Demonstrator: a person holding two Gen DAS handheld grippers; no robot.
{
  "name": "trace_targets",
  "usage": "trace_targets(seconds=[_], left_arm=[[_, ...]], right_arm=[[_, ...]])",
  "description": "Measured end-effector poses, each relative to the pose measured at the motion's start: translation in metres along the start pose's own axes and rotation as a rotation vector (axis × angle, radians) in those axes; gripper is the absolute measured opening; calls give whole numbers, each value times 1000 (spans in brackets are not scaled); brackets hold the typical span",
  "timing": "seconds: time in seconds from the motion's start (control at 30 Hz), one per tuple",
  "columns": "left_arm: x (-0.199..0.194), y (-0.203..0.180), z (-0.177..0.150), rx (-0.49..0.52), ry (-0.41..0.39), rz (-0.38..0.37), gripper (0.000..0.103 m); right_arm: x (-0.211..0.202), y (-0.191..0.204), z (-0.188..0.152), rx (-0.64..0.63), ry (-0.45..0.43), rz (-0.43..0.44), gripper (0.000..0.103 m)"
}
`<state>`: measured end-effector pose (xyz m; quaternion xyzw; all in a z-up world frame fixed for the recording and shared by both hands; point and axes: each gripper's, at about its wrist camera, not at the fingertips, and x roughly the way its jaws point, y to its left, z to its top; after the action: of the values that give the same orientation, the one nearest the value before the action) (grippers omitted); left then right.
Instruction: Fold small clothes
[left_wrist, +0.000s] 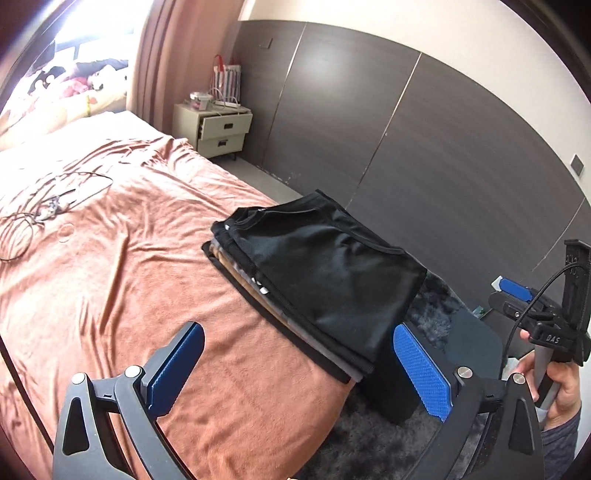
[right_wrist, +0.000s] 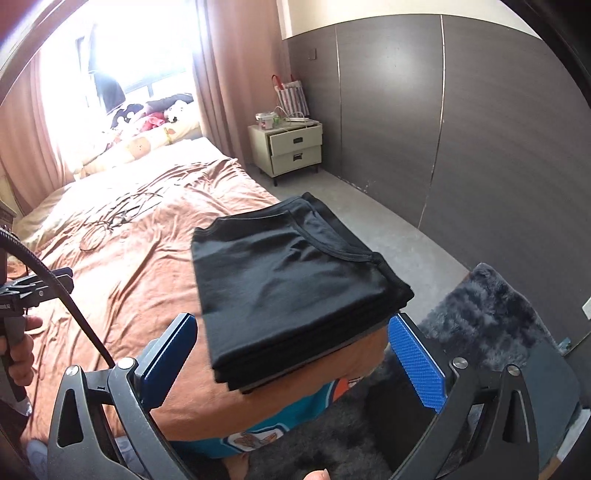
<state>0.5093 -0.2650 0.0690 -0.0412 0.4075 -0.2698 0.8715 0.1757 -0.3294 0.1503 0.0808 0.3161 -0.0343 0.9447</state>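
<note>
A stack of folded clothes (left_wrist: 317, 280), black on top, is found at the bed's (left_wrist: 122, 266) near corner, its right edge overhanging the mattress edge. The left hand-held gripper (left_wrist: 299, 365) is held wide open before the stack, nothing gripped; the right hand-held gripper (right_wrist: 291, 360) is likewise spread open, empty. Broad open bedspread is noted left of the stack, with cables (left_wrist: 40, 214) farther off. Lower layers of the stack are mostly hidden. A dark rug (right_wrist: 484, 314) lies beside the bed.
</note>
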Motion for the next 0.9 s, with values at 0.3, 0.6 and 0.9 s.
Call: trace_targets(seconds=[0.3, 0.6, 0.9], left_arm=[[-73, 3, -27, 7, -61, 16, 103], [-143, -2, -72, 26, -132, 36, 103], [-210, -10, -121, 12, -227, 77, 103]], right_arm=[[-55, 24, -21, -4, -34, 30, 103], [-96, 49, -54, -37, -58, 36, 103], [-148, 65, -80, -90, -127, 58, 103]])
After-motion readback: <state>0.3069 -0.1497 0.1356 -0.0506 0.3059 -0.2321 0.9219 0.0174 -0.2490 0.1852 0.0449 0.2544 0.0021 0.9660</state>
